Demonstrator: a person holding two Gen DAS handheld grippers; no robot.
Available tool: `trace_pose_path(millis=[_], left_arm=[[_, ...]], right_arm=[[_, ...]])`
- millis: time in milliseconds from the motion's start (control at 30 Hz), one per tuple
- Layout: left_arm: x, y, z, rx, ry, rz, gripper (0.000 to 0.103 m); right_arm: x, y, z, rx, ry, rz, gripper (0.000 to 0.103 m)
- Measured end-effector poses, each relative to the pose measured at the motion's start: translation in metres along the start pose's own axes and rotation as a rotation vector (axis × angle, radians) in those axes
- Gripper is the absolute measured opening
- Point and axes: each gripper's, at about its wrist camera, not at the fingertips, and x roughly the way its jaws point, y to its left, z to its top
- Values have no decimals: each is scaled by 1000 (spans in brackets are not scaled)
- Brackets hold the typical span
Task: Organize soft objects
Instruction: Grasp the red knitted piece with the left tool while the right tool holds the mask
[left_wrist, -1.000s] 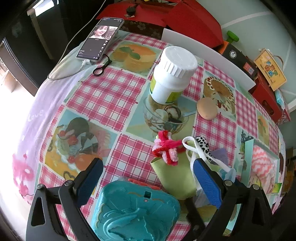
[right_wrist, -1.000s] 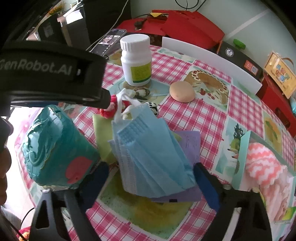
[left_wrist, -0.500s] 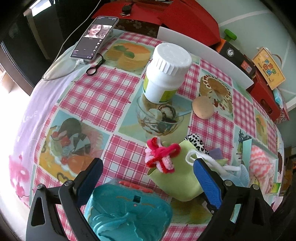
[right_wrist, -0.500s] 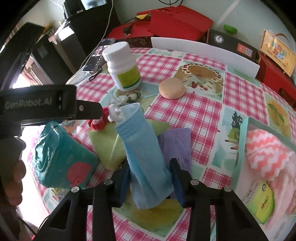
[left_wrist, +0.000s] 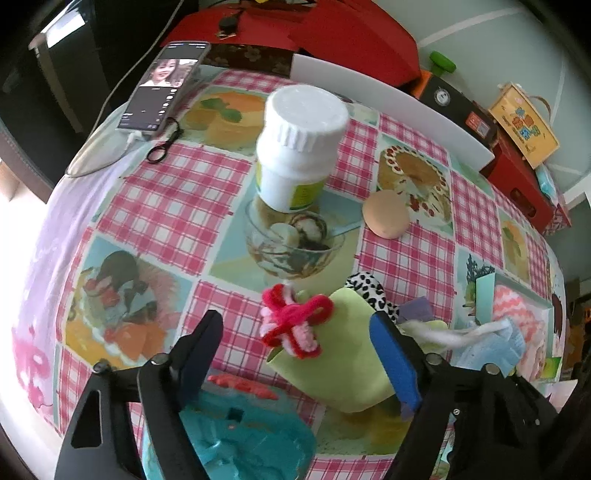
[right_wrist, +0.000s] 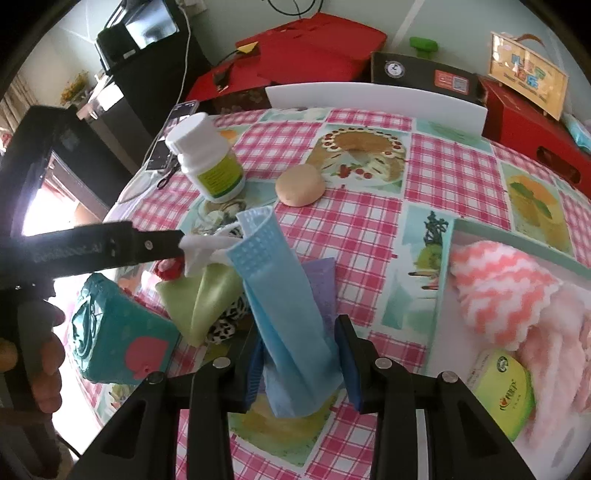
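In the left wrist view, a phone (left_wrist: 164, 86) lies at the far left edge of the desk (left_wrist: 177, 192), its screen lit; a teal plastic case (left_wrist: 236, 439) sits low beside the left gripper (left_wrist: 295, 354), whose jaws stand wide with nothing between the pads; ahead of them a red and pink yarn bow (left_wrist: 295, 323) rests on a folded green cloth (left_wrist: 340, 365); beyond stands a white bottle (left_wrist: 297, 147) behind a glass bowl (left_wrist: 291, 243); a beige sponge puff (left_wrist: 386, 218) lies to its right; a spotted black-and-white fabric (left_wrist: 369, 291) peeks out behind the green cloth; further right a blue face mask (left_wrist: 487, 345) with its white ear loop stretched is lifted off the desk.

In the right wrist view, the left gripper's arm reaches in from the left, touching the mask's ear loop (right_wrist: 201, 249); the right gripper (right_wrist: 301, 360) has its jaws narrowed on the blue face mask (right_wrist: 284, 295), pinching its lower part so it stands up, folded lengthwise; a purple cloth (right_wrist: 325, 288) lies just behind it; at the right, a box (right_wrist: 517, 243) holds a pink and white knitted cloth (right_wrist: 502, 291) and a small green packet (right_wrist: 506, 391).
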Motion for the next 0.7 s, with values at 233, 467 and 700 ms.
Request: trace_pose_path(millis=[233,467,700], left_arm=[[9,-5,0,22,18,1,56],[12,-6,0,32,14,-3,33],[15,-9,1,48,4,12,21]], right_arm=[[-3,-8,1,23,-5,1,39],[-5,-11,1,37,-8,3,39],[-6,-15,2,54,-10,0,39]])
